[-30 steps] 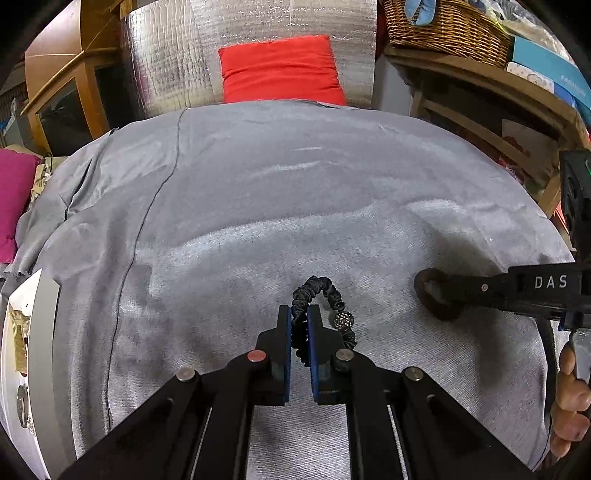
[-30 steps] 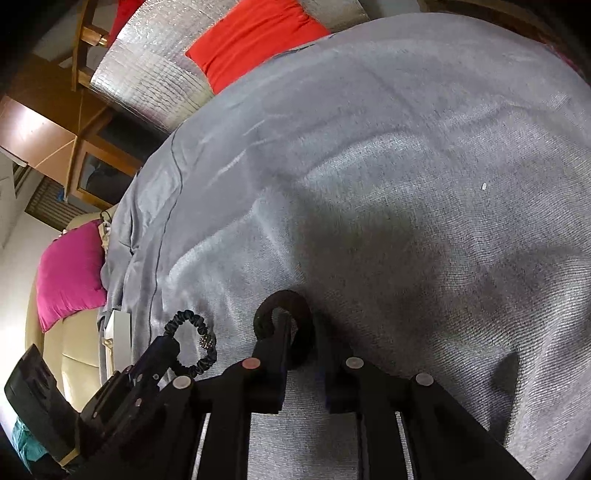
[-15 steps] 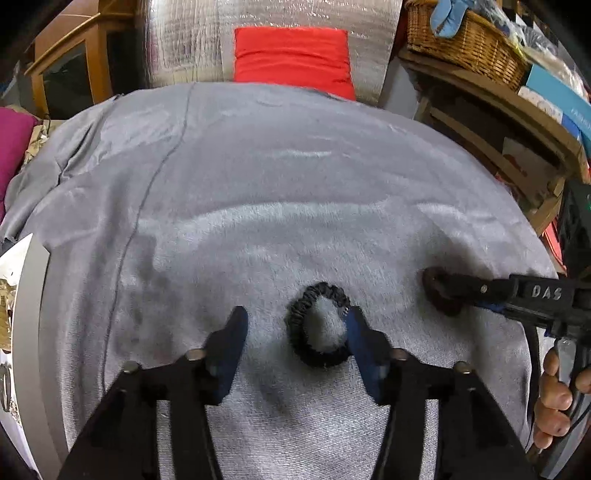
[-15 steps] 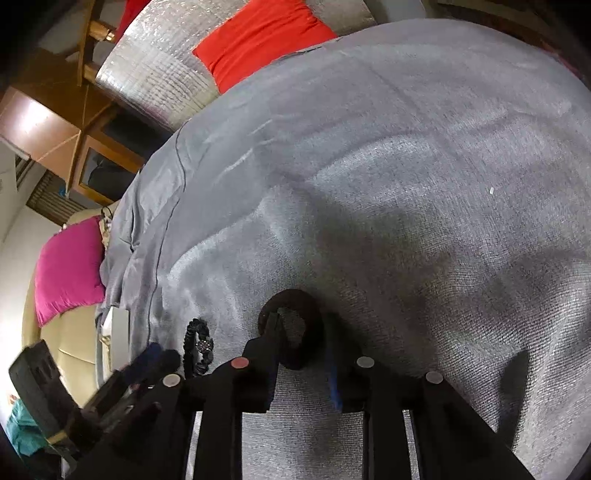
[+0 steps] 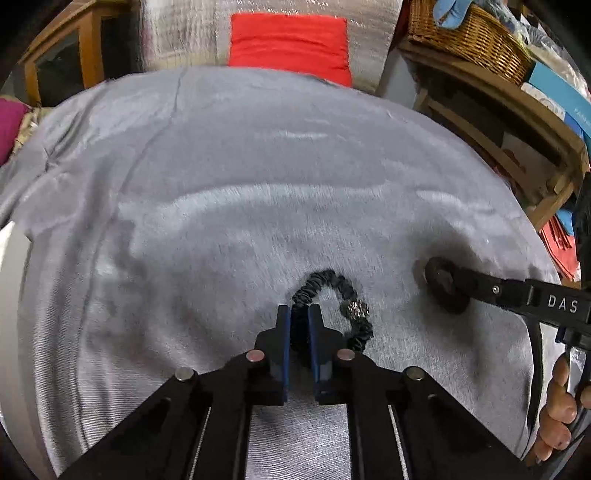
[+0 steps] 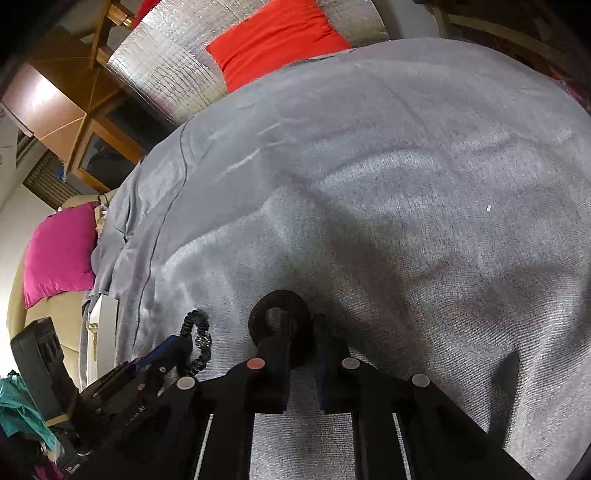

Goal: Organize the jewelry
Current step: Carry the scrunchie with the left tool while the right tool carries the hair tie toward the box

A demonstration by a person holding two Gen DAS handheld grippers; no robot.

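Grey blanket [image 5: 258,166] spread over the surface, w/ a seam down its left part. Red cushion [image 5: 290,44] at far edge against silver quilted backing [image 6: 166,70]. Wicker basket [image 5: 469,33] on wooden shelf [image 5: 509,110], right. Pink cushion [image 6: 59,251] left.

Left tool [image 5: 299,314]: shut on the black bracelet [image 5: 334,306] 1.0 s ago, spread wide around it with the loop lying free on the grey cover [image 5: 258,177] at 0.5 s ago, now closed again with the loop's left strand pinched between the blue pads [image 5: 283,325]. The loop is pulled from a round ring back into a stretched shape, with the sparkly bead [image 5: 356,309] exposed on the right side. In the right wrist view the bracelet [image 6: 197,341] is seen clamped by the left tool [image 6: 173,343] again. The left wrist view is shifted slightly, with mild motion blur.
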